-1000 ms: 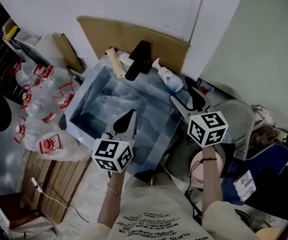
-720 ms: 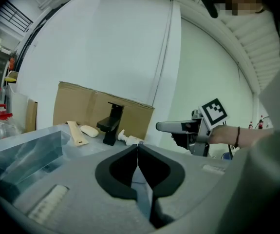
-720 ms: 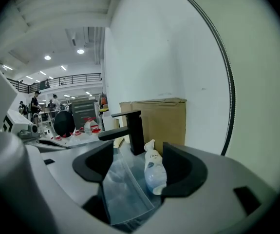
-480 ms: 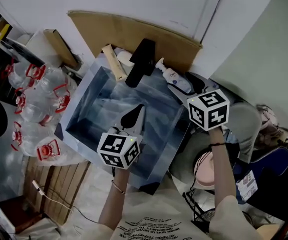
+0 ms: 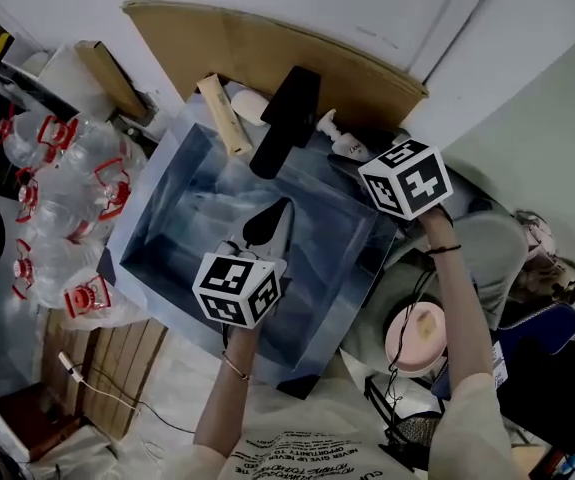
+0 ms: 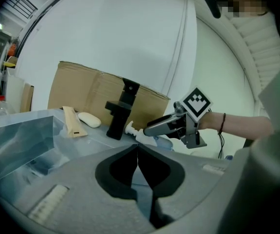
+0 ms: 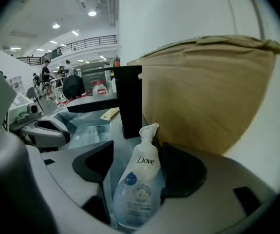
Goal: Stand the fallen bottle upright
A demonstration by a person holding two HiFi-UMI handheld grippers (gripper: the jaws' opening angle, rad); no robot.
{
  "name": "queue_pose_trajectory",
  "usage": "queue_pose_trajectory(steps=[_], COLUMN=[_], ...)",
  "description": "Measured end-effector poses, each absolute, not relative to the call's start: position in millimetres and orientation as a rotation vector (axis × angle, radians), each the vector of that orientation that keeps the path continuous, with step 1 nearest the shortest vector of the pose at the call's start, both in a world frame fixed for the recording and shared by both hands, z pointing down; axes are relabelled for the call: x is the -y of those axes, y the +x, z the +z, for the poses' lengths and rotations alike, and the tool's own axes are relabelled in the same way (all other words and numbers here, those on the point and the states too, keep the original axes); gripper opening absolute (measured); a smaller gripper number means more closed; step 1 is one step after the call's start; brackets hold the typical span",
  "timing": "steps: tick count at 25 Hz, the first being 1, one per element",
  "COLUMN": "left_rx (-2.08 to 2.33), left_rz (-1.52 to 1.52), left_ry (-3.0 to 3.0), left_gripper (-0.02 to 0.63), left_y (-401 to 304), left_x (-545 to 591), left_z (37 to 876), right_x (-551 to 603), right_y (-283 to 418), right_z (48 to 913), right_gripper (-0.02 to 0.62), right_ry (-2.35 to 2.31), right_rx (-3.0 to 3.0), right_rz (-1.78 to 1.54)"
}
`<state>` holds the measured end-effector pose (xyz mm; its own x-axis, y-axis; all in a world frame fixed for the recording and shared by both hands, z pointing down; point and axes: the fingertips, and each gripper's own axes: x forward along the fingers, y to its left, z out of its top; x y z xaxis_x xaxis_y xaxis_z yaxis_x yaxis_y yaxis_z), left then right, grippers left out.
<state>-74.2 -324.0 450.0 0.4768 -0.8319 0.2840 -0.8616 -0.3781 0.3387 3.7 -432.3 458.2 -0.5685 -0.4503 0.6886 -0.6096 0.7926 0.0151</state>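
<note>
You are setting your right gripper [image 7: 137, 156], jaws spread wide, around the fallen Dove pump bottle [image 7: 139, 189], which is lying on the far ledge of the blue-grey tub [image 5: 142, 210] with its pump toward the black stand [image 5: 282, 118], while your left gripper [image 6: 138, 149] is hovering over the tub, jaws pressed together on nothing.

White and pale blue plastic pump bottle [image 7: 137, 186], seen in the right gripper view: the brand name "Dove" stood in dark script across its upper body. Below it sat a round blue badge and a round emblem, their print too small to read. In the head view, cream fabric [image 5: 307, 450] carried lines of black capitals, also illegible.
</note>
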Motion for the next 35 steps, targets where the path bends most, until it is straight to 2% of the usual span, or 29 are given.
queue_pose_trajectory(steps=[16, 20, 35], left_rx=[1.354, 1.353, 1.361], left_rz=[0.079, 0.081, 0.084], left_ry=[2.278, 2.276, 2.273], left_gripper=[0.023, 0.024, 0.023], left_y=[-63.0, -62.7, -63.0], left_x=[336.6, 337.5, 335.6], left_z=[466.5, 467.2, 465.7], right_x=[445.5, 448.4, 450.8], right_y=[-3.6, -2.8, -0.2], right_z=[504.4, 507.2, 503.2], right_gripper=[0.313, 0.279, 0.259], right_ry=[0.653, 0.642, 0.684], right_rx=[2.045, 1.991, 1.992], right_rz=[0.331, 0.314, 0.237])
